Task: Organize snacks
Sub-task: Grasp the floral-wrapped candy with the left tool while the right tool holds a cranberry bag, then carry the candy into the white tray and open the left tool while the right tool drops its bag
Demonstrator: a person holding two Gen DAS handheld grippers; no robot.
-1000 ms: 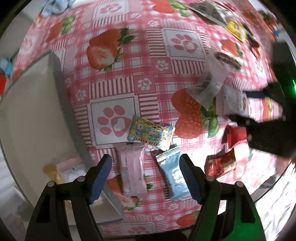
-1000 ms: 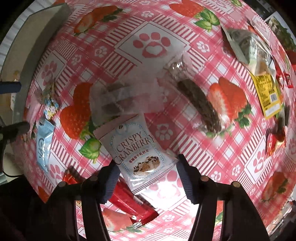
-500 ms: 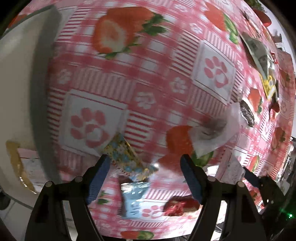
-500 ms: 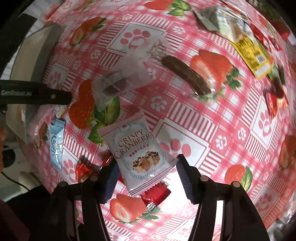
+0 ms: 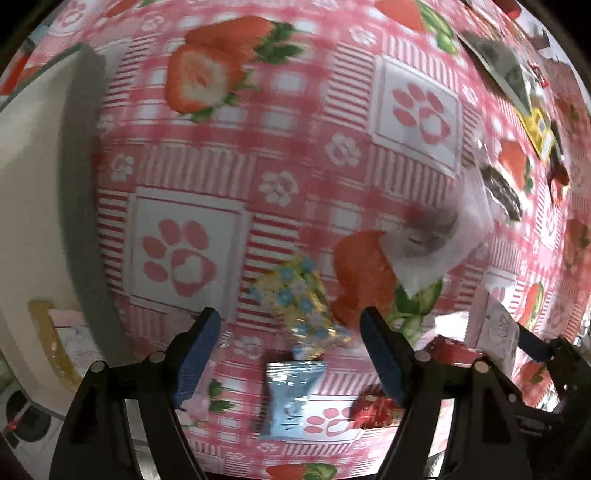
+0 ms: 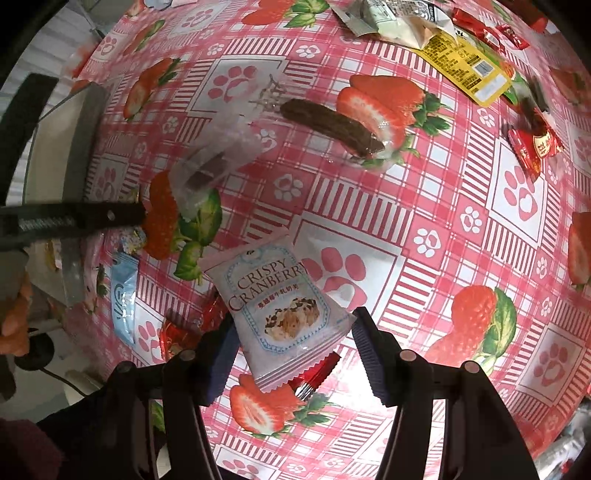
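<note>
My left gripper [image 5: 291, 350] is open above a flowery yellow-and-blue candy [image 5: 299, 299] and a light blue packet [image 5: 291, 397], both lying on the strawberry tablecloth. A white tray [image 5: 33, 206] at the left holds a pink-and-white packet [image 5: 74, 339]. My right gripper [image 6: 291, 354] is open around a white Crispy Cranberry packet [image 6: 280, 310], which lies flat between the fingers. Red packets [image 6: 177, 332] lie partly under it. The left gripper's finger [image 6: 74, 218] shows at the left of the right wrist view.
A clear wrapper with a dark piece [image 6: 218, 166], a dark brown bar in clear wrap [image 6: 332, 125], a yellow packet [image 6: 465, 62], red candies [image 6: 532, 144] and more packets [image 6: 391, 18] lie across the cloth. The table edge runs close behind both grippers.
The left gripper swung right and forward, away from the tray; the pink packet dropped out of sight. The right gripper closed in on the Crispy Cranberry packet. Both stayed open.
</note>
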